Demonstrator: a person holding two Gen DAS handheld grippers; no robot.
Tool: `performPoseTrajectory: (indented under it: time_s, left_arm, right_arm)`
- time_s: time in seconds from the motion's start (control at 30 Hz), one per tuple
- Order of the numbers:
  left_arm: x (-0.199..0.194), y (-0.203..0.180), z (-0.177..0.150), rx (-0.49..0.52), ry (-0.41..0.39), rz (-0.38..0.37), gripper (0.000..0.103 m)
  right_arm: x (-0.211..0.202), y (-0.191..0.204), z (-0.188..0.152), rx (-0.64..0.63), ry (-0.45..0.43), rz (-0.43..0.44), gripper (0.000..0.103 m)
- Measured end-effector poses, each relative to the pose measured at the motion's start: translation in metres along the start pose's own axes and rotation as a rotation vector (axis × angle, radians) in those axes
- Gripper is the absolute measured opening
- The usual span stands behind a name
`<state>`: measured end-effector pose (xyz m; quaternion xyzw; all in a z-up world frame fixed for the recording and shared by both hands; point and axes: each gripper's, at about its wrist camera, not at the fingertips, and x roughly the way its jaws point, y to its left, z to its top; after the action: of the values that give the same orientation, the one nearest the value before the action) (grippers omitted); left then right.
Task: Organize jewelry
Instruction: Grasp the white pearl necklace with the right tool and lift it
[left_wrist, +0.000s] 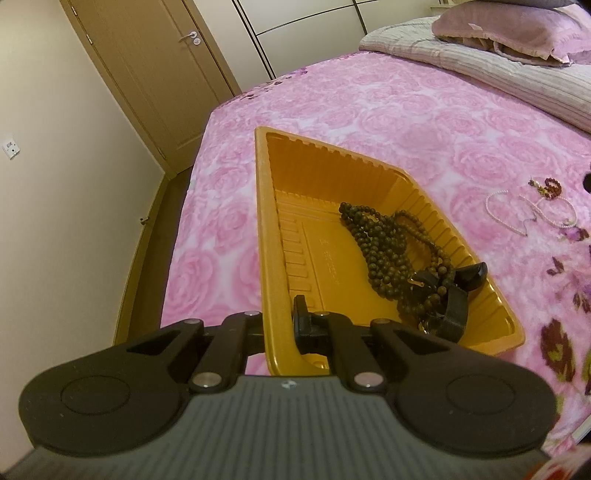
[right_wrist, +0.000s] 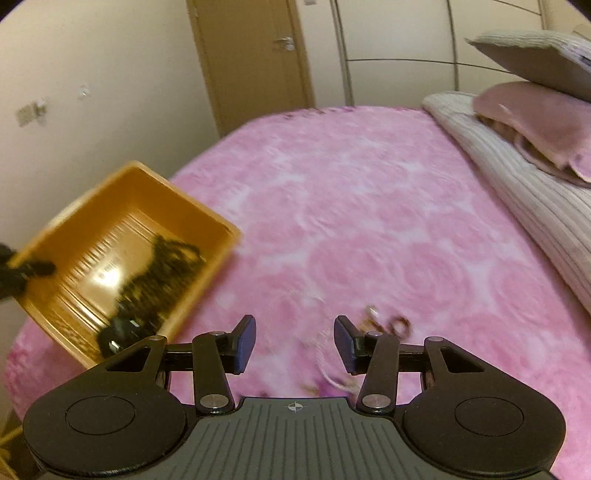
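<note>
The right wrist picture was blurry, so the small things on the bed were hard to make out. Just past the right gripper's (right_wrist: 294, 341) fingers lay a pale looped string (right_wrist: 334, 373) and a little dark ring shape (right_wrist: 397, 325), maybe beads, but the blur hid what they really were. In the left wrist picture the same spot was sharper: a white bead necklace (left_wrist: 517, 212) and a small dark red bracelet (left_wrist: 550, 186) lay on the pink blanket (left_wrist: 369, 110), far off to the right of the tray and near the picture's edge. One finger of the left gripper (left_wrist: 284, 325) was hidden behind the tray wall.

The left gripper was pinched tight on the near rim of the yellow tray (left_wrist: 267, 229), one finger inside the wall and one outside. The right gripper had its fingers set a middle way apart. Nothing was between them, and they touched nothing.

Inside the tray lay a pile of dark brown beads (left_wrist: 384, 243) and a black hair clip (left_wrist: 469, 277) with some black strap stuff by it, all bunched at the tray's right side and near corner. That pile was just beside the left gripper, to its right. The tray sat well off to the left of the right gripper, and the loose jewelry lay on the blanket just in front of that gripper's tips.
</note>
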<state>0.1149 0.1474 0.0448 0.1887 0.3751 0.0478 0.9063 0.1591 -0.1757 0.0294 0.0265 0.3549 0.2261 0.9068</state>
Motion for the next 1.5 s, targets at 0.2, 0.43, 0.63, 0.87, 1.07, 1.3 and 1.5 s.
performPoseTrajectory:
  time_s: [0.2, 0.43, 0.63, 0.87, 1.07, 1.3, 1.5]
  left_arm:
    - [-0.001, -0.001, 0.001, 0.003, 0.0, 0.003, 0.006]
    - [-0.001, -0.002, 0.002, 0.005, 0.001, 0.006, 0.006]
    - [-0.001, -0.002, 0.002, 0.006, 0.001, 0.007, 0.006]
    - [-0.001, -0.002, 0.002, 0.006, 0.001, 0.006, 0.006]
    - [-0.001, -0.003, 0.002, 0.005, 0.001, 0.006, 0.006]
    - [-0.001, -0.003, 0.002, 0.006, -0.001, 0.007, 0.006]
    - [-0.002, -0.001, 0.003, 0.0, -0.002, 0.005, 0.006]
  right_arm:
    - [-0.001, -0.019, -0.027, 0.004, 0.012, -0.107, 0.047]
    - [0.017, -0.038, -0.052, 0.04, 0.051, -0.145, 0.047]
    - [0.035, -0.05, -0.051, 0.083, 0.042, -0.132, 0.04]
    - [0.066, -0.065, -0.046, 0.15, 0.074, -0.131, 0.019]
    - [0.066, -0.057, -0.044, 0.114, 0.092, -0.155, 0.002]
    - [0.025, -0.041, -0.025, 0.076, 0.026, -0.107, 0.002]
    - [-0.015, -0.023, 0.014, -0.02, -0.06, -0.065, 0.002]
